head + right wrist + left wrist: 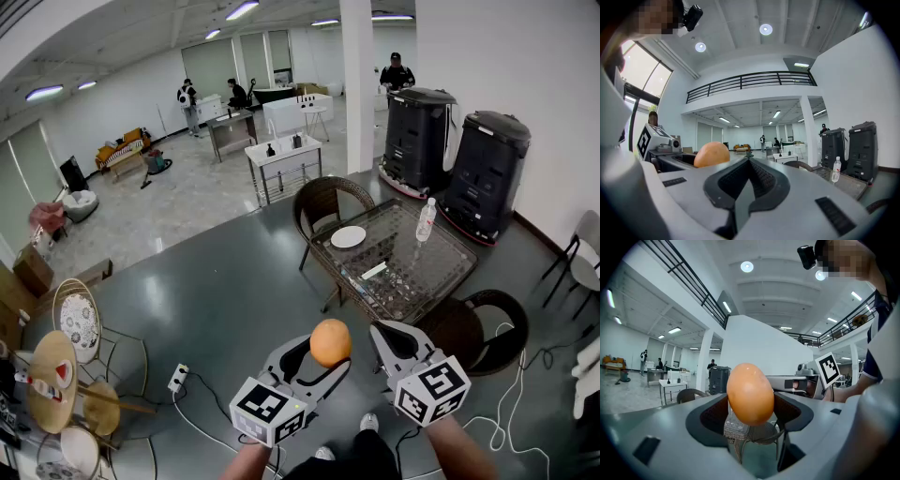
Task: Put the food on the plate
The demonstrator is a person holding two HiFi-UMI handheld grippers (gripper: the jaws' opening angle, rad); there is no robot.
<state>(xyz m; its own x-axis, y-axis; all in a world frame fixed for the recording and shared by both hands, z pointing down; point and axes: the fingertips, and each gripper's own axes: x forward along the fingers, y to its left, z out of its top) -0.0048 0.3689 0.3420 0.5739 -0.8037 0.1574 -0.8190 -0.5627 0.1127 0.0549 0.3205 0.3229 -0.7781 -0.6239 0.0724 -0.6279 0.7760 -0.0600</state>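
Note:
An orange, egg-shaped piece of food (330, 342) is held up in the air well short of the table, and my left gripper (323, 358) is shut on it. In the left gripper view the food (750, 393) fills the space between both dark pads (711, 417). My right gripper (391, 335) hovers just right of it, shut with nothing in it; its pads (759, 180) meet along a thin seam. The food (711, 154) shows to its left there. A white plate (348, 236) lies bare on the far left corner of the glass table (441, 267).
A water bottle (426, 220) stands on the table's far side. Wicker chairs (319, 202) sit at the table's left and near right (483, 328). Two black bins (487, 173) stand behind. Cables (511, 403) trail on the floor; a drum kit (56, 384) is at left.

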